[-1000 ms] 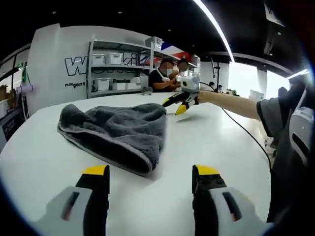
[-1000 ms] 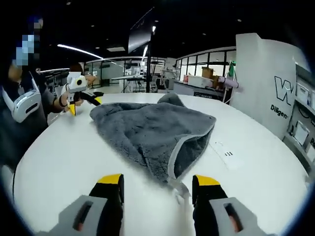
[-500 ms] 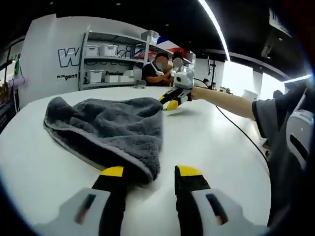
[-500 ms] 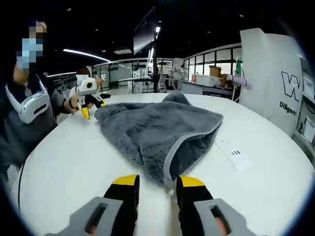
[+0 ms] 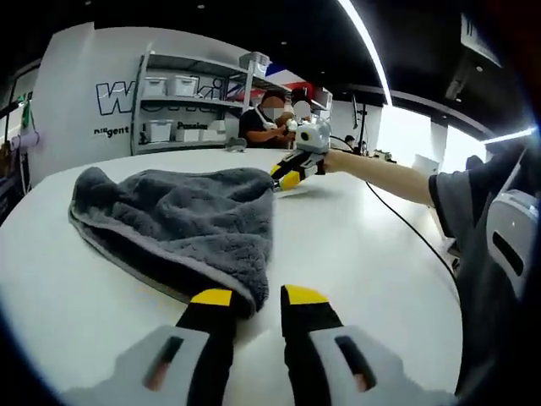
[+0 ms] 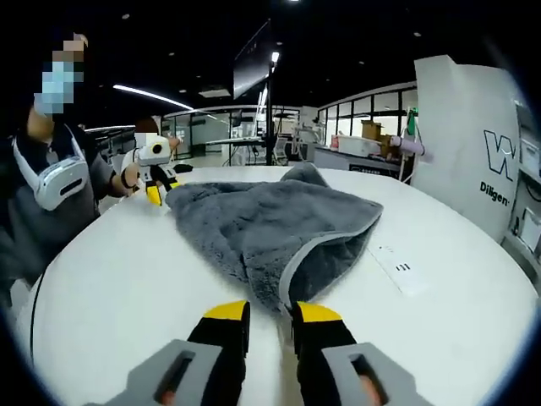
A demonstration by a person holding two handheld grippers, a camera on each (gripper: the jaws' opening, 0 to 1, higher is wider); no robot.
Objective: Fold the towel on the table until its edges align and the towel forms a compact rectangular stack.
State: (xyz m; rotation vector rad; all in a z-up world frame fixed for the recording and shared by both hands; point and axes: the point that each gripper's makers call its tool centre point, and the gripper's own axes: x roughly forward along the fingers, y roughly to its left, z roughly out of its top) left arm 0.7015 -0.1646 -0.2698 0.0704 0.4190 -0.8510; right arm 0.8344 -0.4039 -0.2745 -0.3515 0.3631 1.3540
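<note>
Towel [image 5: 182,227], grey and thick-piled, lies in a loose, rumpled fold on the round white counter [image 5: 355,245], one layer lapped over another with a pale hem running along the open side. In the left gripper view, the left claw [image 5: 256,298] sits low at the towel's near corner, its yellow-tipped jaws drawn narrow, the corner lying at and between the tips; whether the cloth is actually pinched cannot be told. Farther back and to the right in that view, the right claw [image 5: 290,176] reaches in on the person's outstretched arm [image 5: 385,176] and meets the towel's far corner, which suggests the two claws are taking opposite ends so the cloth can be lifted and laid over evenly. In the right gripper view, the left claw [image 6: 155,191] shows at the far left beside the towel [image 6: 266,224], while the right claw [image 6: 270,311] has its jaws nearly together at the near point of the hem; again the grip itself is hidden. The edges do not yet line up and the shape is more pouch than rectangle, so the folding looks to be at an early stage. Shelves [image 5: 182,106] with white bins stand behind the counter [image 6: 118,271].
</note>
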